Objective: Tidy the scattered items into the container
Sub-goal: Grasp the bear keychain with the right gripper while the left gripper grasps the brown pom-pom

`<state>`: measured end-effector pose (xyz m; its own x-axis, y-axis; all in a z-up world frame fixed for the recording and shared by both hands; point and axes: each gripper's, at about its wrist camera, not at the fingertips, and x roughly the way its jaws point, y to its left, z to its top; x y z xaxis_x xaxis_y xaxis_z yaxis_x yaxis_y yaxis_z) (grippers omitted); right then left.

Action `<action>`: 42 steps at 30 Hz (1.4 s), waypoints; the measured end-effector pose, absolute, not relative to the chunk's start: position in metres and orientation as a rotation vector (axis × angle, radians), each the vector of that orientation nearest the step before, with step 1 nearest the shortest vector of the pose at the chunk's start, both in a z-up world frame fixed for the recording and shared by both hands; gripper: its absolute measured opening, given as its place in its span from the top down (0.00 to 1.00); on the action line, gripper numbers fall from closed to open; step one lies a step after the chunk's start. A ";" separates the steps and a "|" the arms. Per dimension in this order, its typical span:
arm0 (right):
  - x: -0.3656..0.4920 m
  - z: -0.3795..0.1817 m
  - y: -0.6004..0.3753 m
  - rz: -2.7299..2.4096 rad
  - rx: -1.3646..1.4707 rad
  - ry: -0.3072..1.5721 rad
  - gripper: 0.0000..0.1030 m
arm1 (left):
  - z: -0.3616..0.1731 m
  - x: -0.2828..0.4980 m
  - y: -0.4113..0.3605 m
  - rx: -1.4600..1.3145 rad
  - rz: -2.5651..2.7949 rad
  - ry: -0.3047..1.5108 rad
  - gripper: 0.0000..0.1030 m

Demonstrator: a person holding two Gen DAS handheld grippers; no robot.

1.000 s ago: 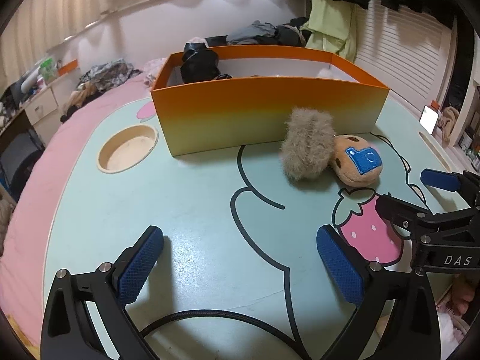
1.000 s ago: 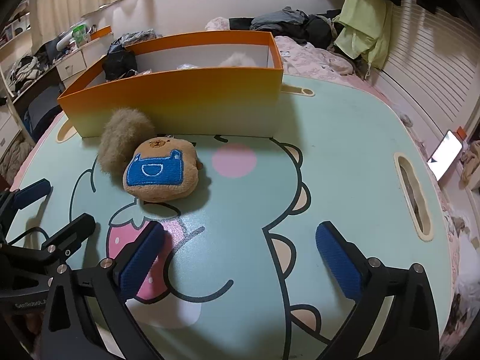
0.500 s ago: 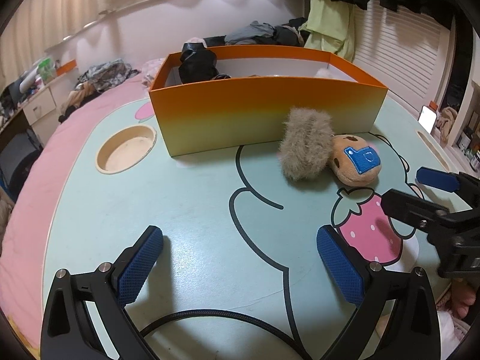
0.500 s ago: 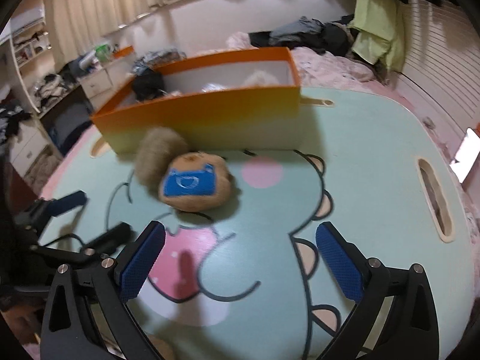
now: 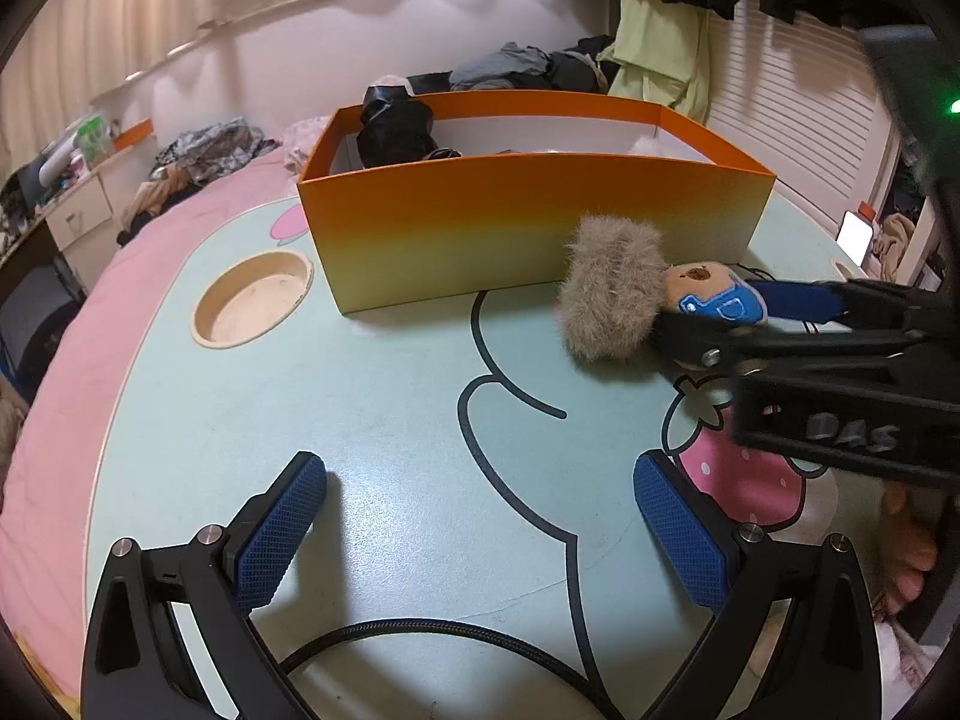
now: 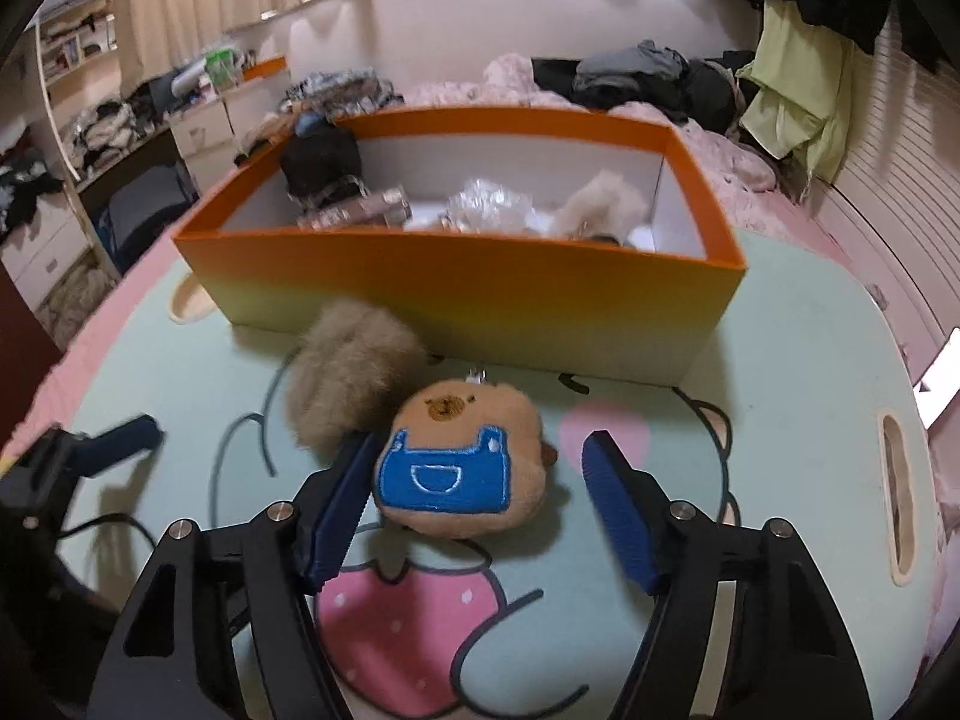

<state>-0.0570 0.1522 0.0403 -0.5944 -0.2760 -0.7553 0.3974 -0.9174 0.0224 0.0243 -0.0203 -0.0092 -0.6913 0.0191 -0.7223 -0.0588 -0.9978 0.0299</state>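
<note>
The round brown plush bear with a blue embroidered bib (image 6: pixel 462 461) lies flat on the mint-green cartoon-printed table (image 5: pixel 390 420), just in front of the long orange-to-yellow cardboard box (image 6: pixel 456 288) and a little clear of its near wall. It sits squarely between the two blue-padded fingers of the right gripper (image 6: pixel 474 498), whose jaws stand apart, one to each side of the toy. The left pad looks to be touching or almost touching the plush's side; the right pad has a clear gap to it. So the toy is already inside the mouth, slightly off-centre toward the left finger.

The plush is a little wider across than front to back, and that wider span runs across the jaws, so I'd judge that closing would squeeze it along its broad side, which is soft and ought to give.

A shaggy beige fur pom-pom (image 6: pixel 354 378) rests against the bear on the side nearer the box, close to the left finger, and could be caught in the pinch.

The left gripper (image 5: pixel 480 534) hangs well back from the box over bare table, its jaws wide apart and holding nothing; the right one is plainly the nearer.
</note>
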 end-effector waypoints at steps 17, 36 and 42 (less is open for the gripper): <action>-0.025 0.050 0.192 -2.619 0.982 0.088 0.53 | -0.009 0.024 -0.019 -1.220 2.845 0.087 0.00; -0.021 0.051 0.225 -2.677 0.974 -0.100 0.53 | 0.026 -0.035 0.023 -1.207 2.701 0.058 0.17; -0.019 0.052 0.221 -2.679 0.968 -0.069 0.53 | 0.006 -0.030 0.023 -1.205 2.673 0.189 0.78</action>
